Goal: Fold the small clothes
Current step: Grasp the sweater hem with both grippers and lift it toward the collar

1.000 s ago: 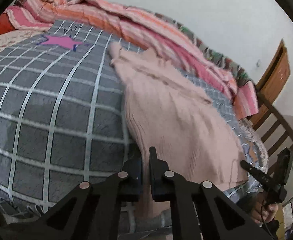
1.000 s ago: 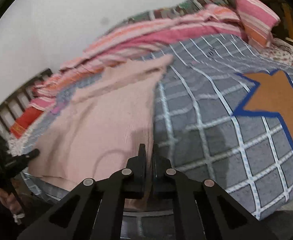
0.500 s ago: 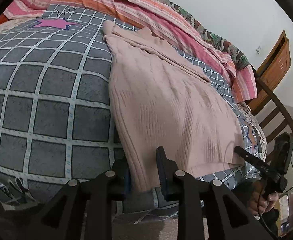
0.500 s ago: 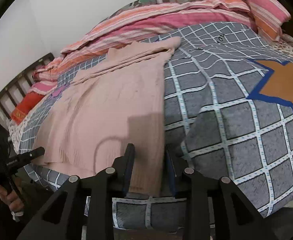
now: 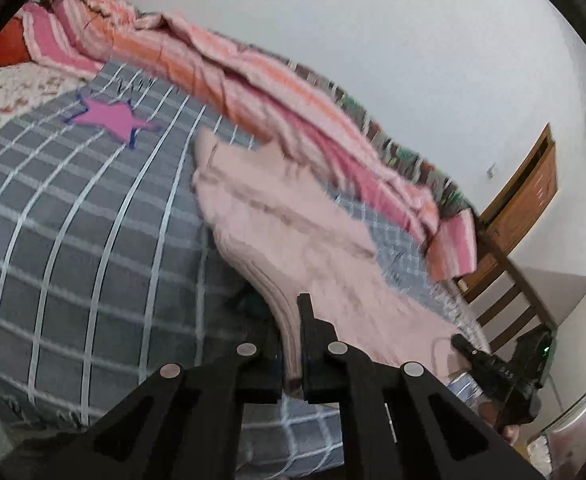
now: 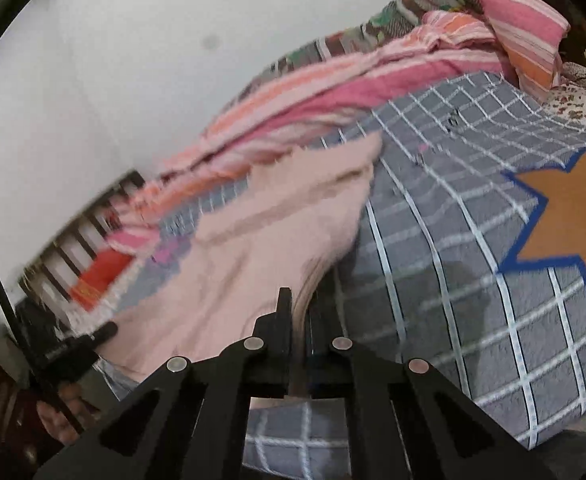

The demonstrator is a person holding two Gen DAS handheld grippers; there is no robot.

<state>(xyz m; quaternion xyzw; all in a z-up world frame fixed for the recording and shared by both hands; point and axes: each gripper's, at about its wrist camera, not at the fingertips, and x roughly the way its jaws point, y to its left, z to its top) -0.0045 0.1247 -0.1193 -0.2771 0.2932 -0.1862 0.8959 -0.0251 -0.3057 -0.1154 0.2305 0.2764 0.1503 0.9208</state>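
A pale pink knitted sweater (image 5: 293, 236) lies lengthwise on the grey checked bedspread (image 5: 73, 240), its collar end far from me. My left gripper (image 5: 291, 320) is shut on the sweater's near left hem corner, and the cloth rises off the bed into its jaws. In the right wrist view the same sweater (image 6: 253, 248) fills the left middle, and my right gripper (image 6: 299, 312) is shut on its near right hem corner, lifted off the bedspread (image 6: 453, 280). Each gripper shows at the edge of the other's view, held by a hand.
A pink and orange striped quilt (image 5: 253, 92) is bunched along the far side against the white wall. The bedspread bears a pink star (image 5: 113, 118) and an orange star (image 6: 573, 216). A wooden chair (image 5: 509, 280) stands at the bed's right end, slatted wood (image 6: 73, 248) at the other.
Both grippers opened around the sweater's hem half a second ago and have now shut on it. Both have risen, lifting the near hem off the bed.
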